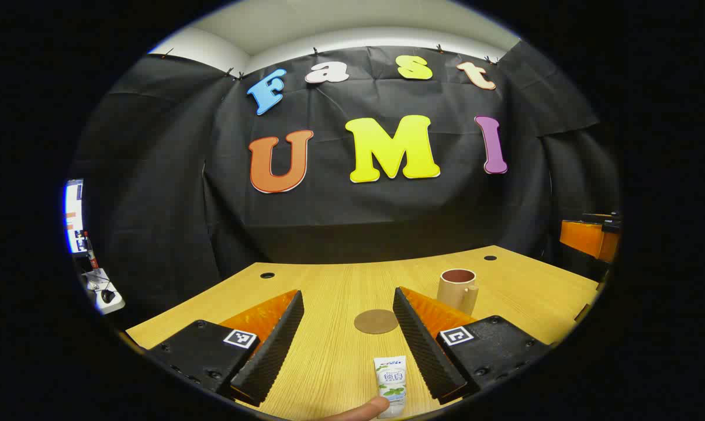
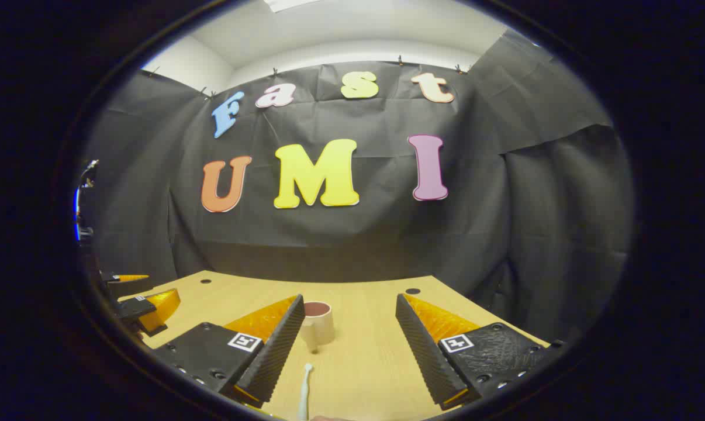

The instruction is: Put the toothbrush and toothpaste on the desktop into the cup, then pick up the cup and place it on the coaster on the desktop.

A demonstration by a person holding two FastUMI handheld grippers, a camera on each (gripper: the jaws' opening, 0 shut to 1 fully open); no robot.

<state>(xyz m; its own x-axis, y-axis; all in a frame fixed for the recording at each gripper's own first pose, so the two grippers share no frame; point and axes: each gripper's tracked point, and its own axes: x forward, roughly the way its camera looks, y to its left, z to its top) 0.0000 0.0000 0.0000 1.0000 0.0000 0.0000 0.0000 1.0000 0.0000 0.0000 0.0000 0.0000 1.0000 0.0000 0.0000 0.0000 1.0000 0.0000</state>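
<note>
In the left gripper view my left gripper (image 1: 346,293) stands open above the wooden desktop (image 1: 329,280). A white toothpaste tube (image 1: 390,383) lies flat between its fingers, close in and nearer the right one, with a person's fingertip (image 1: 361,410) at its near end. Ahead lies a round brown coaster (image 1: 376,321), and a beige cup (image 1: 458,290) stands upright to its right. In the right gripper view my right gripper (image 2: 349,299) is open too. A white toothbrush (image 2: 304,390) lies close in by its left finger, and the cup (image 2: 318,321) stands beyond.
The black cloth wall runs behind the desktop's far edge. Small dark holes (image 1: 267,275) sit near the far corners. The other gripper's orange body (image 1: 589,238) shows at the right edge of the left gripper view, and the left gripper (image 2: 139,305) at the left of the right gripper view.
</note>
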